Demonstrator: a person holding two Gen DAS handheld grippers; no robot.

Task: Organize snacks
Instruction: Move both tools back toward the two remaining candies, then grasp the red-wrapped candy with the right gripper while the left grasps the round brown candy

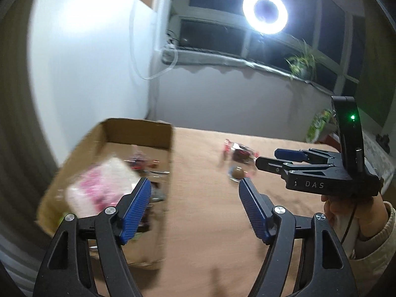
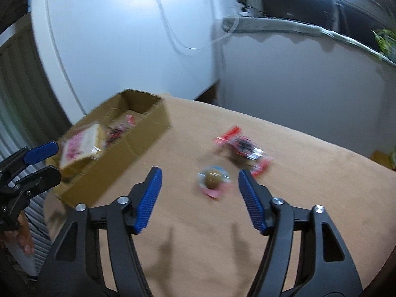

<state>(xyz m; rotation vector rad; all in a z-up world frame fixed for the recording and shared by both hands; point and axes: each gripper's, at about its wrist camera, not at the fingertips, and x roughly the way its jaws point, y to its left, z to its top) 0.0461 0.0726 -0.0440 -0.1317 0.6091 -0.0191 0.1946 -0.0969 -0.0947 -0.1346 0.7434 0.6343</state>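
Blue-padded jaws of the left gripper [image 1: 194, 190] stand wide apart with nothing between them, over the near rim of the cardboard box [image 1: 163, 143] at the table's [image 1: 203, 222] left edge. A pink-and-white snack packet [image 1: 104, 185] lies blurred in the box. The right gripper [image 2: 199, 183] is equally spread and empty above a round brown sweet [image 2: 212, 177]. Just beyond it lies a red-ended wrapped snack [image 2: 243, 147], both mid-table.
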